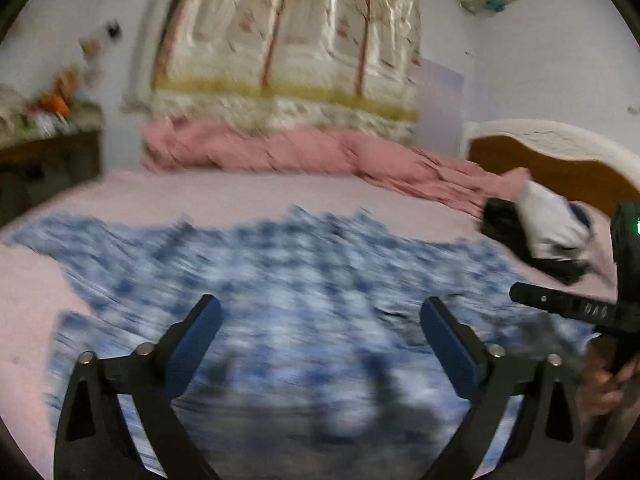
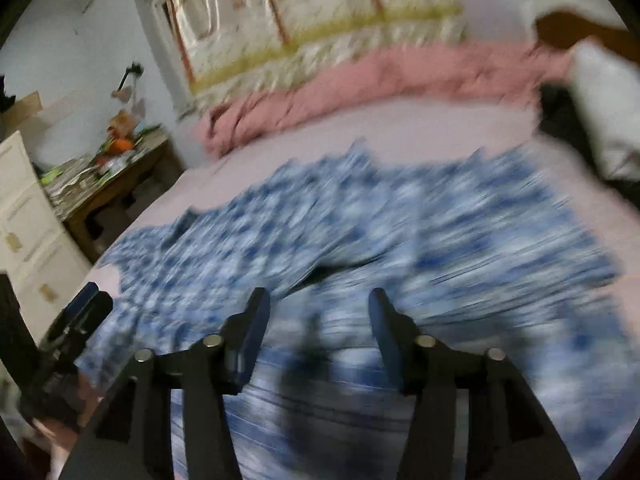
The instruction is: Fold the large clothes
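A large blue-and-white checked garment (image 1: 288, 280) lies spread over the pink bed sheet (image 1: 248, 192); it also fills the right wrist view (image 2: 380, 232). Both views are motion-blurred. My left gripper (image 1: 320, 312) is open and empty, held above the near part of the garment. My right gripper (image 2: 318, 304) is open and empty, also above the near part of the garment. The right gripper's body shows at the right edge of the left wrist view (image 1: 580, 308). The left gripper shows at the lower left of the right wrist view (image 2: 76, 320).
A rumpled pink blanket (image 1: 304, 152) lies along the bed's far side under a patterned curtain (image 1: 288, 40). Folded black and white clothes (image 1: 540, 232) sit by the wooden headboard (image 1: 552, 160). A cluttered wooden table (image 2: 104, 176) and white drawers (image 2: 28, 220) stand left of the bed.
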